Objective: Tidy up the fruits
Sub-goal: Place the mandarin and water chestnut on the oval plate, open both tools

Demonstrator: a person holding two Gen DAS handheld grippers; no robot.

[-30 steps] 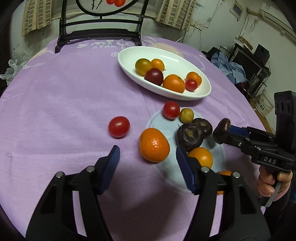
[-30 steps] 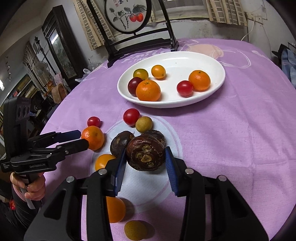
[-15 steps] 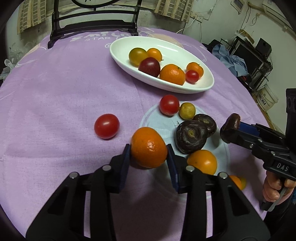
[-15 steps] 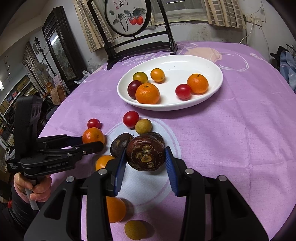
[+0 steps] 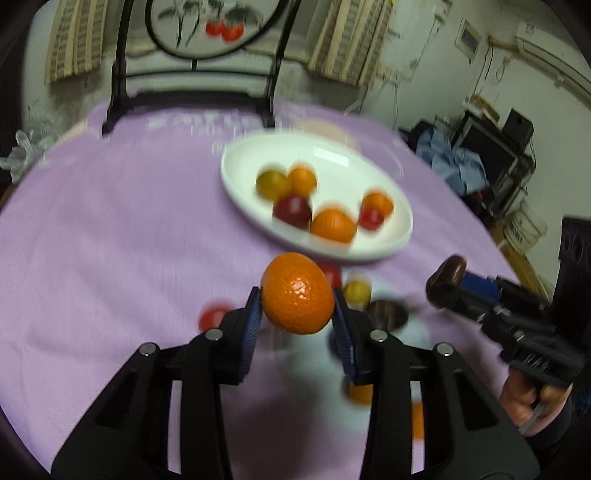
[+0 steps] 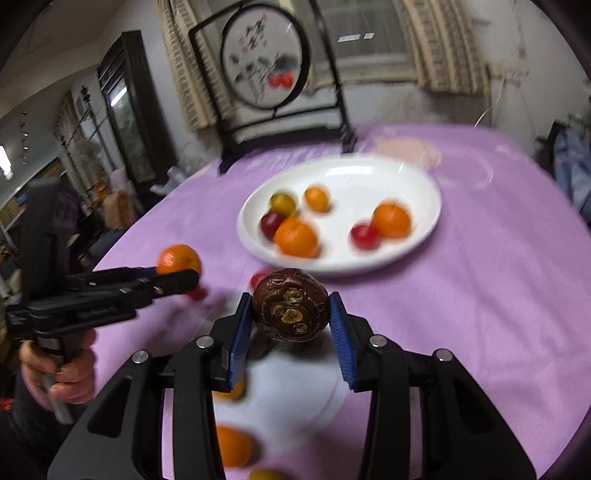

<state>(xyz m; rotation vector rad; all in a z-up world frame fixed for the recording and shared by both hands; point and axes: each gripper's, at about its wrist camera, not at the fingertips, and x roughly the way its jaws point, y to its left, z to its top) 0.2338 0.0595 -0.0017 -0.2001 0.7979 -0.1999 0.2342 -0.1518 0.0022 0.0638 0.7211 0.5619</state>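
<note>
My left gripper (image 5: 297,308) is shut on an orange mandarin (image 5: 297,293) and holds it above the purple tablecloth, short of the white oval dish (image 5: 391,240). My right gripper (image 6: 290,317) is shut on a dark brown wrinkled fruit (image 6: 290,304), also lifted off the table. The dish (image 6: 413,240) holds several fruits: mandarins, red tomatoes, a yellow-green one. Each gripper shows in the other view: the right one (image 5: 445,280) with the brown fruit (image 5: 448,273), the left one (image 6: 183,275) with the mandarin (image 6: 179,258). Both views are motion-blurred.
Loose fruits lie on the cloth below the grippers: a red tomato (image 5: 212,317), a yellow fruit (image 5: 356,291), a dark fruit (image 5: 386,314), oranges (image 6: 231,445). A black framed round screen (image 5: 207,33) stands at the table's far edge.
The left gripper closed on the mandarin and lifted it off the table. The right gripper also rose with the brown fruit. Both now point more toward the dish.
</note>
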